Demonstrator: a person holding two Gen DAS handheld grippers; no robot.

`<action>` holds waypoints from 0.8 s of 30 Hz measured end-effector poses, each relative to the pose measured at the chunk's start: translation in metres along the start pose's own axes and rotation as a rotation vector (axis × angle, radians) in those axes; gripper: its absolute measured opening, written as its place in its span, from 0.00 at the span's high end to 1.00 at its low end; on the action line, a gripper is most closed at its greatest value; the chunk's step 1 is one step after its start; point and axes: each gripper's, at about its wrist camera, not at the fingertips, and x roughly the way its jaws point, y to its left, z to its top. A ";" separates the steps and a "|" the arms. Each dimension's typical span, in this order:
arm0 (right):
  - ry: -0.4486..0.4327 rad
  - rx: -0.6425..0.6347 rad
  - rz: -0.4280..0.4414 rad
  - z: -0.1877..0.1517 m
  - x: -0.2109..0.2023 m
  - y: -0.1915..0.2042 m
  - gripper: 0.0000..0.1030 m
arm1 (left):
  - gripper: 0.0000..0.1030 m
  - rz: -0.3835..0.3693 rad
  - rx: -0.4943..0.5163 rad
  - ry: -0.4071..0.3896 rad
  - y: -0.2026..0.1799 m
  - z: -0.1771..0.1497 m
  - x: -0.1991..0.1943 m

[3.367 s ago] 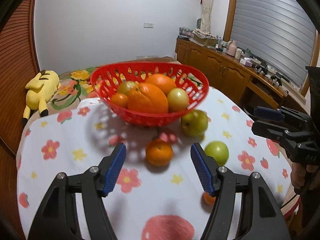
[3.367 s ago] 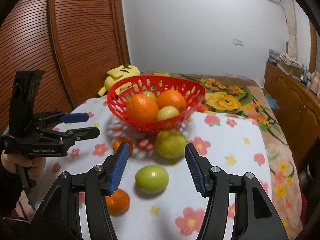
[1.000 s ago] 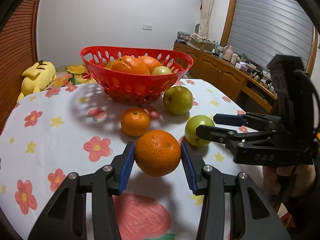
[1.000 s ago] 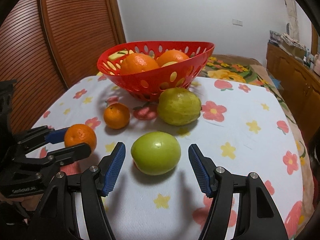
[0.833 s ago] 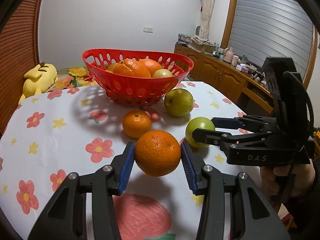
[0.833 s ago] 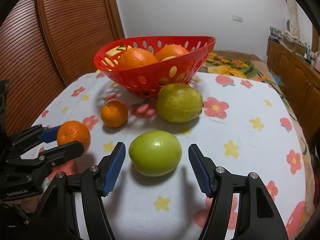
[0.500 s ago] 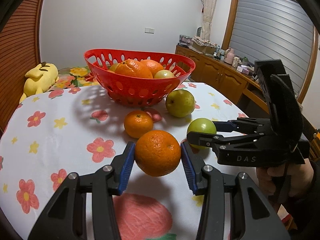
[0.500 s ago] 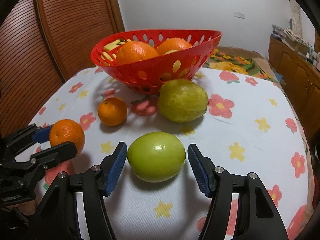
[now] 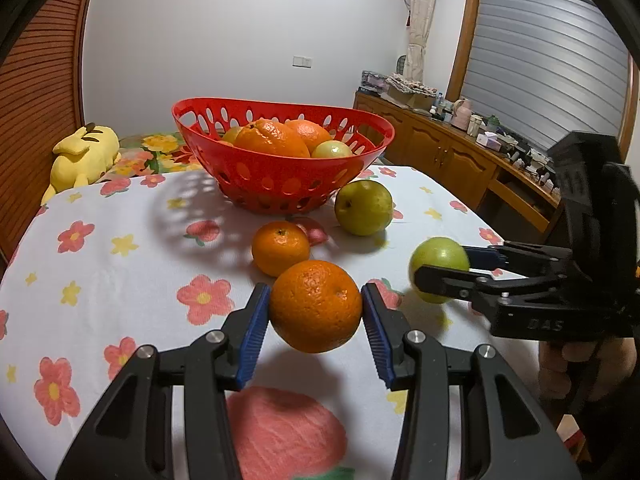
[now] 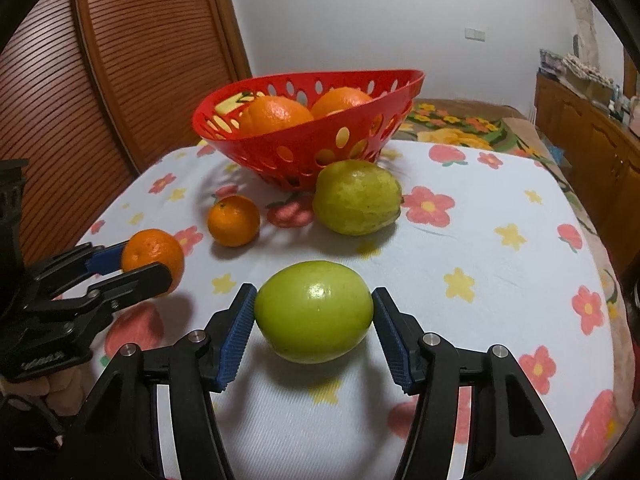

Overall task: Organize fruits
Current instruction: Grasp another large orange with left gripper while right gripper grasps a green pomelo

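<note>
My left gripper [image 9: 316, 322] is shut on an orange [image 9: 316, 306] and holds it just above the flowered tablecloth; it also shows in the right wrist view [image 10: 152, 258]. My right gripper [image 10: 314, 330] is shut on a green apple [image 10: 314, 312], lifted a little off the cloth; it shows in the left wrist view [image 9: 438, 268] too. A red basket [image 9: 280, 184] with oranges and pale fruit stands behind. A small mandarin [image 9: 280, 248] and a yellow-green pear [image 9: 363, 207] lie on the cloth in front of the basket.
A yellow plush toy [image 9: 84, 156] lies past the table's far left edge. A wooden sideboard [image 9: 460, 160] with clutter runs along the right wall. A brown slatted door [image 10: 100, 80] stands at the left. The table [image 9: 100, 280] drops off close on my right.
My right gripper has closed on the green apple and lifted it slightly. My left gripper has kept its hold on the orange and raised it a little.
</note>
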 end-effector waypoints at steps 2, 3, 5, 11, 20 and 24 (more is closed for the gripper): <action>-0.012 -0.001 0.000 -0.001 -0.006 0.001 0.42 | 0.57 0.001 0.000 -0.001 0.000 0.000 0.000; -0.019 0.000 0.001 -0.001 -0.008 0.001 0.42 | 0.57 0.001 0.000 -0.001 0.000 0.000 0.000; -0.030 0.002 0.006 -0.002 -0.013 0.002 0.42 | 0.57 0.001 -0.003 0.000 0.000 0.000 0.000; -0.067 0.008 0.016 -0.002 -0.028 0.005 0.42 | 0.57 0.007 -0.014 -0.006 0.001 0.000 -0.002; -0.102 -0.008 0.009 0.005 -0.045 0.008 0.42 | 0.57 0.005 -0.006 -0.012 -0.001 0.006 -0.006; -0.116 -0.030 0.000 0.014 -0.051 0.010 0.42 | 0.57 0.012 0.007 -0.015 0.000 0.014 -0.009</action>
